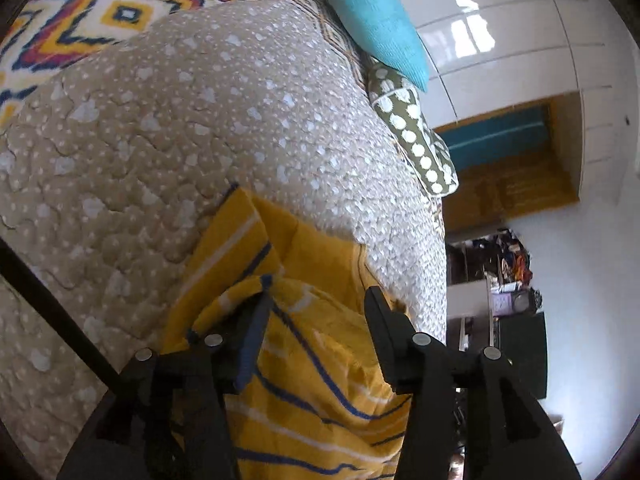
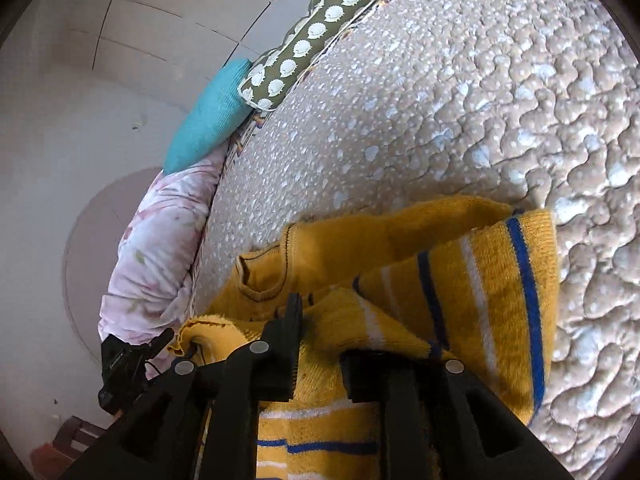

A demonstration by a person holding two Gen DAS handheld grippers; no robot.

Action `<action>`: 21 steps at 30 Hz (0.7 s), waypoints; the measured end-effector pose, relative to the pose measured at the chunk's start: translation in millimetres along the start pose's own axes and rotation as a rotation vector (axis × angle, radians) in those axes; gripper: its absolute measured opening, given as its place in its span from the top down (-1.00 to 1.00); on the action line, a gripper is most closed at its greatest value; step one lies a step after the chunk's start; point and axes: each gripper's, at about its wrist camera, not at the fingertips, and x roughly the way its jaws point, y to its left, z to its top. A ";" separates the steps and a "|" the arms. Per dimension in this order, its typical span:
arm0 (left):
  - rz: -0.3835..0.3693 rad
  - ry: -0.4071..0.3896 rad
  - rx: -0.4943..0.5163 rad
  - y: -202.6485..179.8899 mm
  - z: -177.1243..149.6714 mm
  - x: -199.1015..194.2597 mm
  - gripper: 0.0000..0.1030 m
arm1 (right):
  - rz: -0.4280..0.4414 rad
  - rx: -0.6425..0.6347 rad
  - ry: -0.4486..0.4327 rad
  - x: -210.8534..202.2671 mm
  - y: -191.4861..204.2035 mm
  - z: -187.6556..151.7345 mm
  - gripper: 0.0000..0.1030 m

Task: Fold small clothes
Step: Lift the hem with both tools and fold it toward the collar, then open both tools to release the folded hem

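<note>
Left wrist view: the left gripper [image 1: 320, 300] hangs over a yellow knitted garment [image 1: 316, 364] with blue and white stripes, which lies crumpled on a beige quilted bedspread [image 1: 192, 120] dotted with pale spots. Its two black fingers [image 1: 386, 320] stand wide apart; a fold of the striped knit drapes over the tip of the finger on the left of the frame, while the other finger sits clear beside the cloth, so the jaws are spread and pinch nothing between them. Beyond the quilt lie a bright patterned blanket [image 1: 100, 12], a teal cushion [image 1: 376, 20] and an olive bolster with white spots [image 1: 412, 132], the bolster just beside the cushion at the bed's edge. White glossy cabinet doors [image 1: 520, 40] fill the background. Right wrist view: the right gripper [image 2: 328, 340] is pushed into the same yellow garment [image 2: 460, 280], whose striped body bunches up around and over it on the quilted bedspread [image 2: 480, 100]. One finger [image 2: 290, 328] shows edge-on against the knit; the other is buried under a fold, so whether cloth is actually pinched cannot be told, though the fingers appear set apart. A ribbed neckline lies just ahead of the visible finger. To the left, at the bed's edge, sit a pink floral pillow [image 2: 156, 248], the teal cushion [image 2: 212, 116] and the spotted bolster [image 2: 312, 36].
</note>
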 end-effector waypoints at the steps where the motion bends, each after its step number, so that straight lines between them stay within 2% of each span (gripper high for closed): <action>1: 0.000 -0.001 0.000 0.9 1.6 -1.1 0.07 | 0.016 0.014 0.001 -0.7 -1.5 1.0 0.62; 3: -0.002 0.001 0.008 1.2 4.1 -3.4 0.07 | 0.060 0.056 -0.005 -3.6 -6.2 4.6 0.57; 6: 0.000 -0.003 0.022 -0.3 6.0 -9.4 0.07 | 0.139 0.147 -0.024 -7.7 -14.1 8.3 0.30; 7: 0.000 -0.006 0.026 -1.3 6.2 -12.0 0.06 | 0.148 0.170 -0.026 -7.6 -15.2 9.3 0.28; 10: 0.005 -0.042 0.039 -4.9 9.7 -26.0 -0.07 | 0.165 0.215 -0.038 -6.9 -15.6 11.4 0.11; 12: -0.012 -0.073 0.030 -6.7 13.4 -38.1 -0.21 | 0.214 0.278 -0.046 -5.3 -18.9 11.2 -0.12; 15: -0.007 -0.105 0.038 -9.1 16.4 -55.0 -0.26 | 0.266 0.336 -0.061 -6.7 -23.4 12.6 -0.20; 17: 0.031 -0.111 0.079 -13.5 13.5 -62.5 -0.26 | 0.329 0.375 -0.081 -11.1 -25.6 12.6 -0.22; 19: 0.088 -0.112 0.133 -17.8 6.0 -67.4 -0.29 | 0.385 0.434 -0.114 -15.4 -30.6 11.1 -0.34; 21: 0.140 -0.106 0.191 -22.1 -3.6 -67.0 -0.29 | 0.390 0.497 -0.138 -17.1 -37.6 5.8 -0.42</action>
